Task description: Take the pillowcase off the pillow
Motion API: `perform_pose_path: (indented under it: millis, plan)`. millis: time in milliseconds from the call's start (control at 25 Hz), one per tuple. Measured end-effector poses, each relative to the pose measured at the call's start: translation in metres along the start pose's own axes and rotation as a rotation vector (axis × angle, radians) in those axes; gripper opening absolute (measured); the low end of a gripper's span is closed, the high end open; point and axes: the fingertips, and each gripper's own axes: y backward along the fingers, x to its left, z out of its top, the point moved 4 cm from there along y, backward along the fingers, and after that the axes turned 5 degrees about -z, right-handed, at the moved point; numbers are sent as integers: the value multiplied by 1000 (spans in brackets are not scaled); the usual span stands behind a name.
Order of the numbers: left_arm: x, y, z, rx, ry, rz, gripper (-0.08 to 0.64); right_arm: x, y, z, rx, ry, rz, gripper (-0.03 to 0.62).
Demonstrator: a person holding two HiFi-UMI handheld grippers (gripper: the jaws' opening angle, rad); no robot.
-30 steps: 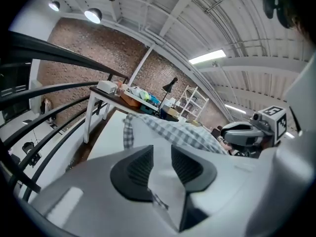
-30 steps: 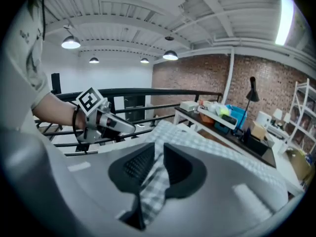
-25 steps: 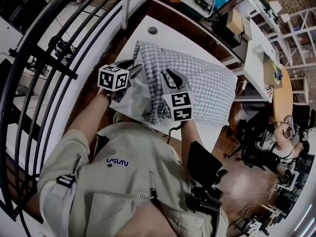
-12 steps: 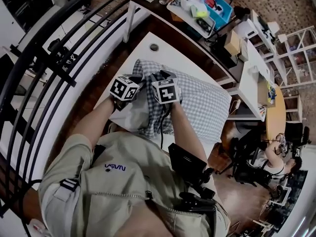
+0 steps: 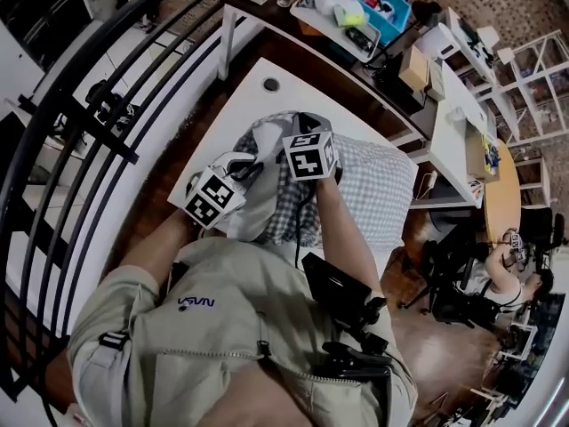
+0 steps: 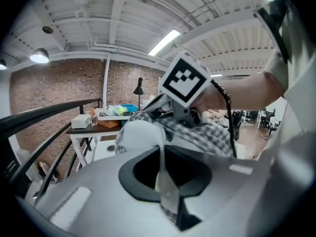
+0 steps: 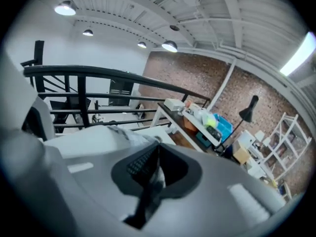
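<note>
Pinching cloth on both sides: L gripper (image 6: 163, 179) jaws have just been closing and now clamp a strip of white fabric, prob. a corner of the pillow (image 5: 252, 219), w/ a bit of check showing at the lower edge. R gripper (image 7: 150, 177) jaws are pressed together on a small fold of grey checked cloth, i.e. the pillowcase (image 5: 378, 185).

Where things lie: pillow is on the white table (image 5: 267, 105), still mostly inside the case. Only the white end by the L jaws is bare. Its long axis runs away from the L jaws, ahead and to their right. The bulk of the covered part lies to the right of the R jaws too. R gripper sits just ahead of the L one and a little higher, over the bunched-up open end of the case. The L one is closer to the person's body, at the bare end.

Judgement: next move turns on that axis. The two grips need to part along it, L holding the white end back toward the body, R dragging the case off toward the far end. A sideways pull would likely just bunch the cloth. R bite looks thin, so it could slip.
</note>
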Motion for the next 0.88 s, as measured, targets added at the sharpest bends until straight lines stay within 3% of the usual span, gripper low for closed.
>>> perform_pose_path:
  millis: [160,360,480,680,880]
  plan:
    - [-21,23,14,-77,-6,-3,25,-28,1,-10,34,-2,-73,9]
    - [0,56,10,-222,207,72,21,-71,6,-55,135,-62,-182,9]
    - [22,63,10,-267,259,112,21,-91,18,-84,168,-125,-224,9]
    - [64,27,-1,-189,313,193,23,-83,20,-109,154,-177,-218,9]
    - [82,-22,-20,-53,338,264,28,-70,32,-105,39,-234,-191,57]
